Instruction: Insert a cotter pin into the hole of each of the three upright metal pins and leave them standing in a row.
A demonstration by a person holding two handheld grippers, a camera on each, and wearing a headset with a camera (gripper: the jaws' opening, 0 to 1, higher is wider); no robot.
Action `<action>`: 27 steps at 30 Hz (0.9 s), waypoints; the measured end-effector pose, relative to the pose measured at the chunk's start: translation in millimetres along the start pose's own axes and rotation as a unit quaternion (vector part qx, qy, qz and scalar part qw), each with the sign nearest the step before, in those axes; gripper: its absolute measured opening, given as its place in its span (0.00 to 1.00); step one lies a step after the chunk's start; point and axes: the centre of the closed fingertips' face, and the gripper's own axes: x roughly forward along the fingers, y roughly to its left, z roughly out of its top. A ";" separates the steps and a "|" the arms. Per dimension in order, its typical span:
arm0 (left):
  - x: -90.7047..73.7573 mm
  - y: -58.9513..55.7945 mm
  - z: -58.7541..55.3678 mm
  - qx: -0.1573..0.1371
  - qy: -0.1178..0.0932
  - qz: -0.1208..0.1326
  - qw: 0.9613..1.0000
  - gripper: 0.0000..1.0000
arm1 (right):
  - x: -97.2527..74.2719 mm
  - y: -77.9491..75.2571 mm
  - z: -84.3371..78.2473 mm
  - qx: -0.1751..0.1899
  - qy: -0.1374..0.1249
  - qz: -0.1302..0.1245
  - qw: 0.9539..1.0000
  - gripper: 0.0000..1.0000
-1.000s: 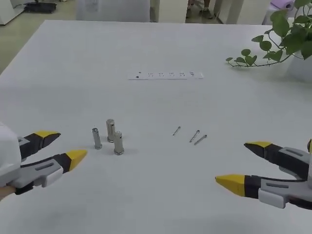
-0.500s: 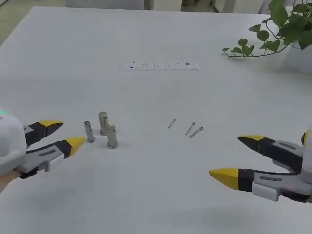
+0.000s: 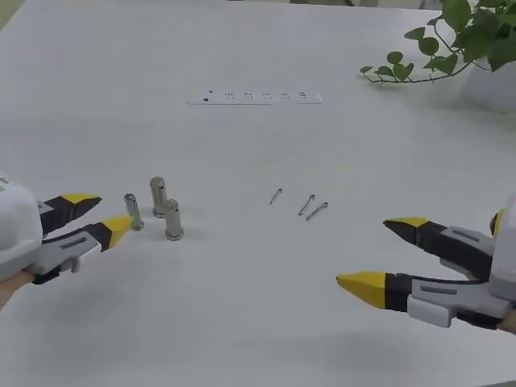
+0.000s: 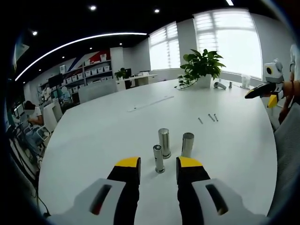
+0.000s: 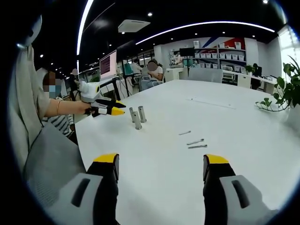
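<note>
Three pins stand bare, the cotters still loose. The left gripper, jaws narrowly apart, hovers by the nearest pin; the right gripper gapes wide and probably fetches a cotter next.

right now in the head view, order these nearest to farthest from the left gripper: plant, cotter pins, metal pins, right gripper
1. metal pins, just beside the left gripper
2. cotter pins, mid-table
3. right gripper, near right side
4. plant, far right corner
</note>
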 end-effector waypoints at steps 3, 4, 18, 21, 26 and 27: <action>6.2 0.2 -1.3 0.000 0.000 -0.003 1.000 0.27 | 0.8 -1.2 0.5 0.000 0.000 -0.001 1.000 0.75; 8.7 -0.2 -1.9 0.003 0.000 -0.005 1.000 0.26 | 1.2 -1.7 0.9 0.000 -0.001 -0.002 1.000 0.75; 31.5 5.5 -8.7 0.002 0.003 -0.010 1.000 0.22 | 6.2 -6.4 1.3 0.000 0.000 -0.005 1.000 0.74; 33.5 4.5 -8.6 0.005 0.001 -0.012 1.000 0.20 | 6.8 -7.5 0.4 -0.001 0.002 -0.006 1.000 0.74; 37.6 3.7 -11.8 0.008 0.004 -0.013 1.000 0.16 | 7.4 -7.2 -0.5 0.000 0.002 -0.006 1.000 0.74; 38.3 3.8 -12.0 0.008 0.004 -0.014 1.000 0.15 | 7.4 -7.1 -0.6 0.000 0.002 -0.006 1.000 0.74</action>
